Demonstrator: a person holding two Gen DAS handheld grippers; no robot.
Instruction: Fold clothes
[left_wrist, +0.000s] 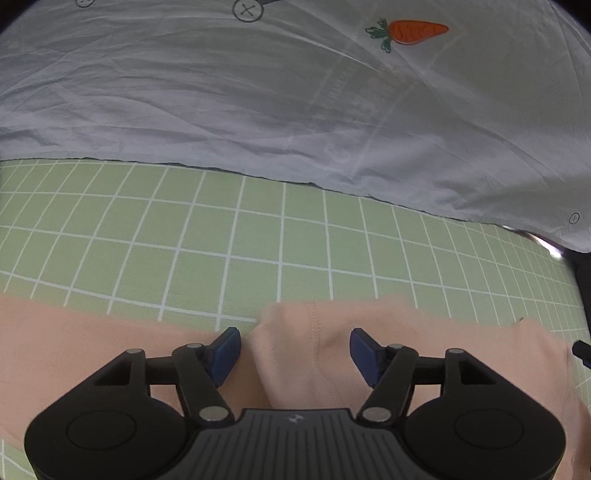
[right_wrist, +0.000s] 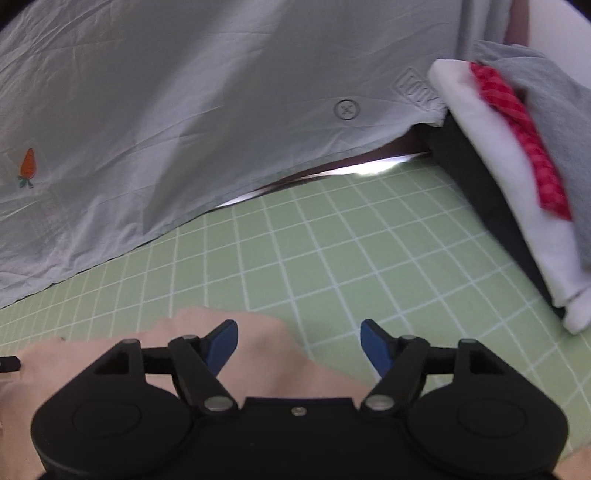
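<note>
My left gripper (left_wrist: 295, 356) is held low and flat, pointing across the bed, and its two blue fingers (left_wrist: 226, 354) are wide apart with nothing squeezed between them. A bump of the soft peach-pink cloth garment (left_wrist: 314, 350) sits in the gap between them, and the cloth spreads out under the tool to both sides. My right gripper (right_wrist: 299, 349) is low and flat too. Its blue fingers (right_wrist: 373, 349) are spread wide and hold nothing. The same peach garment (right_wrist: 255, 354) lies under its left finger, and its right finger is over the bare cover.

The garment lies at the near edge of the light green bed cover with white grid lines (left_wrist: 258, 240). Past it, a big pale grey sheet with a small orange carrot picture (left_wrist: 417, 31) covers the far side. At the far right edge sits a pile of folded clothes, white, red checked and grey (right_wrist: 491, 144).
</note>
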